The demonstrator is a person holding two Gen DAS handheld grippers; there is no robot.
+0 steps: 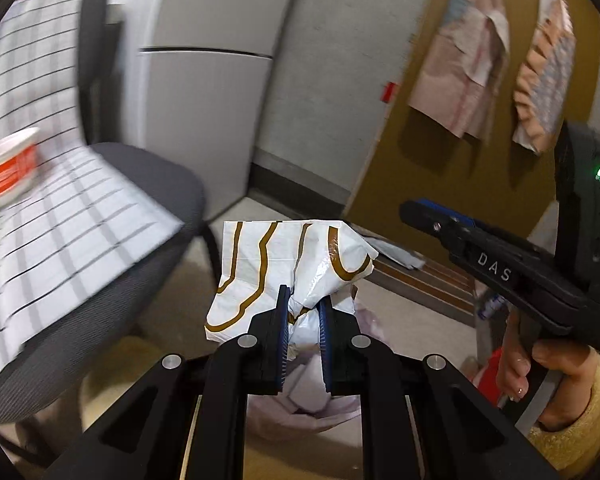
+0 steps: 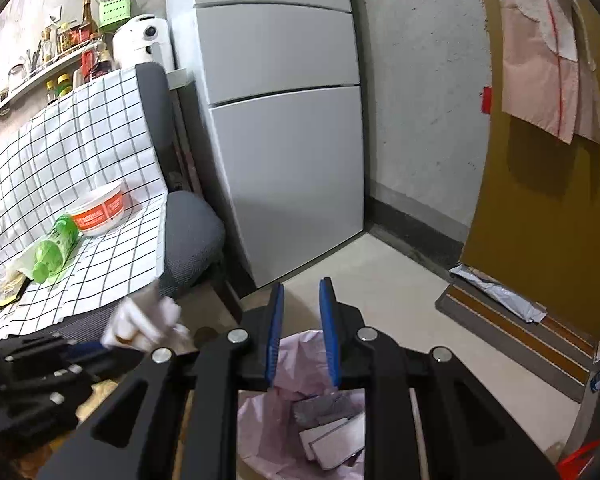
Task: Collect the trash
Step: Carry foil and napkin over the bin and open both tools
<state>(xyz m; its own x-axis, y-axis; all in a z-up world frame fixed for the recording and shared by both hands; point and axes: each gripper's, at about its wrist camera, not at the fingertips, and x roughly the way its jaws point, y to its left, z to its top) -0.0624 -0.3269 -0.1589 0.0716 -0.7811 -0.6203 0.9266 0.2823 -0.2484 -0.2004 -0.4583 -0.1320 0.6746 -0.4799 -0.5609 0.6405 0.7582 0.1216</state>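
In the left wrist view, the left gripper (image 1: 303, 312) is angled downward, and its blue pads (image 1: 284, 320) are clamped on one crumpled white wrapper (image 1: 288, 264) with brown lines. The wrapper is held above a bin lined with a pale bag (image 1: 300, 412). The right gripper (image 1: 420, 210) is seen at the right, grasped by one hand (image 1: 540, 368) in a yellow fleece sleeve (image 1: 580, 432). One chair (image 1: 148, 184) draped with a checked cloth (image 1: 40, 208) and one orange-and-white bowl (image 1: 8, 172) are seen at the left, blurred.

In the right wrist view, the right gripper (image 2: 301, 320) is pointed down over the bin bag (image 2: 296, 400); its jaws stand apart with nothing between them. Several flat pieces of trash (image 2: 332, 436) lie inside the bag. On the cloth (image 2: 80, 152) lie one bowl (image 2: 98, 210) and one green bottle (image 2: 54, 250), touching. The left gripper (image 2: 112, 354) is seen at lower left with the wrapper (image 2: 144, 320), blurred.
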